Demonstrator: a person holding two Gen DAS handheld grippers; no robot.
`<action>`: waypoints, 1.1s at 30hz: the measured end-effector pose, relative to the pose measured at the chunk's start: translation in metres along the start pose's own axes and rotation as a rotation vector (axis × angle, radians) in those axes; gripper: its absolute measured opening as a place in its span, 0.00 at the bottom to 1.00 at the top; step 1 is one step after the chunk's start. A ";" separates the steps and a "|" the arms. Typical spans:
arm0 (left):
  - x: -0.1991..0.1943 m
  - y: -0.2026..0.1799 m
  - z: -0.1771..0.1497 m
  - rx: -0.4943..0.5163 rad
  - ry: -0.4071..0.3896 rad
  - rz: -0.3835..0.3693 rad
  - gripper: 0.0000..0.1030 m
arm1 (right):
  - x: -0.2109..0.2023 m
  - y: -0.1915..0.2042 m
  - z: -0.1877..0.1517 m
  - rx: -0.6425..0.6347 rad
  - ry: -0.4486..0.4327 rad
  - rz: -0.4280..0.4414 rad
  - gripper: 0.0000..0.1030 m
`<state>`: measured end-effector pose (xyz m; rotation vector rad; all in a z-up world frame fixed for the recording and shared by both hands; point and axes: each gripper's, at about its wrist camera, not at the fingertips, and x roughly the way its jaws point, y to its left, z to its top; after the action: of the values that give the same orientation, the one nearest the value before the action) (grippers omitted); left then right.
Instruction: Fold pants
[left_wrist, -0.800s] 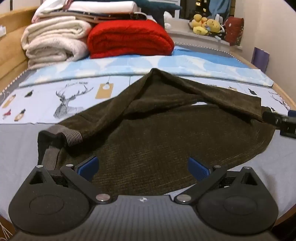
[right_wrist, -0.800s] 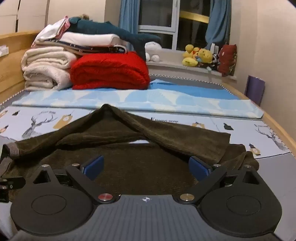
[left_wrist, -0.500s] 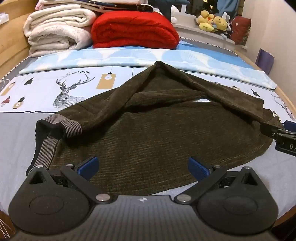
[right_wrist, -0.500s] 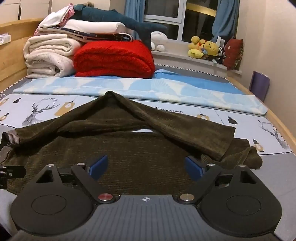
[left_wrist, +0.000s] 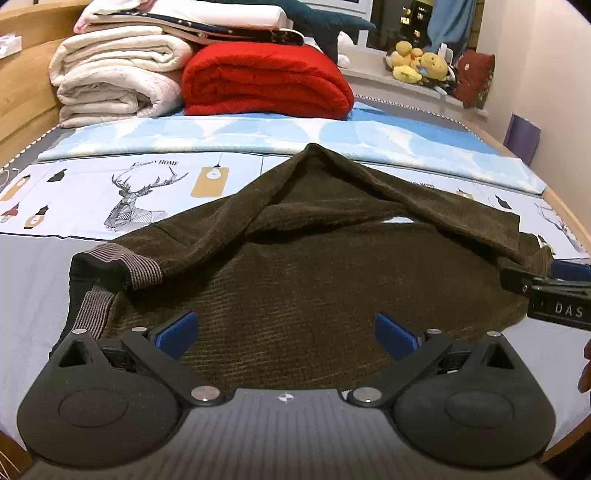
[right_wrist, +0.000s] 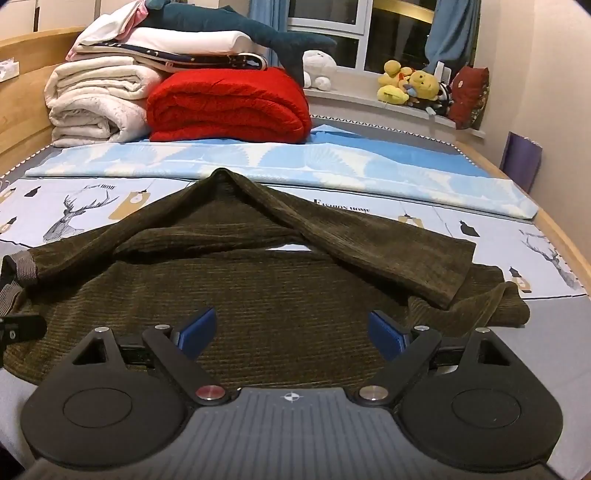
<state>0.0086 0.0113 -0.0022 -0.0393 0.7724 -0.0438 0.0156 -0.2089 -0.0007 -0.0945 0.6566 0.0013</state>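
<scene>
1. at the far left of the bed (left_wrist: 33, 280), a stack of cream blankets (left_wrist: 114, 85) sits against the wooden headboard, with white folded linen on top.
2. just right of it, touching, lies a folded red blanket (left_wrist: 266, 85); a dark teal plush shark (right_wrist: 236, 26) rests across the top of the stack.
3. a light blue printed sheet (left_wrist: 258, 133) runs across the bed in front of the blankets, and a deer print (left_wrist: 136, 199) shows on the white cover nearer the camera.
4. the pants (left_wrist: 295, 273), dark olive corduroy, lie spread across the middle of the bed, folded into a peak that points toward the blue sheet; the ribbed grey waistband (left_wrist: 129, 266) is at their left end and the leg hem lies at the right.
5. the left tool (left_wrist: 286, 332) hovers low over the near edge of the pants with its blue pads wide apart, holding nothing.
6. the right tool (right_wrist: 291, 334) hangs likewise over the near part of the pants, its pads spread apart and nothing between them; in the left wrist view it enters at the right edge beside the leg hem.
7. on the window sill at the far right sit yellow plush toys (right_wrist: 406, 83) and a dark red cushion (right_wrist: 471, 96).
</scene>
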 end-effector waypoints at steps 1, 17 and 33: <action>0.000 0.000 0.000 0.000 -0.002 0.001 0.99 | 0.000 0.001 0.000 -0.001 0.003 0.001 0.87; 0.003 -0.001 -0.001 0.012 0.007 -0.012 0.99 | 0.003 0.001 -0.001 -0.008 0.037 -0.010 0.87; 0.005 0.001 -0.001 0.000 0.020 -0.015 0.99 | 0.006 0.000 -0.002 -0.008 0.053 -0.023 0.87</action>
<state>0.0115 0.0121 -0.0061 -0.0451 0.7917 -0.0588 0.0188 -0.2094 -0.0058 -0.1102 0.7089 -0.0206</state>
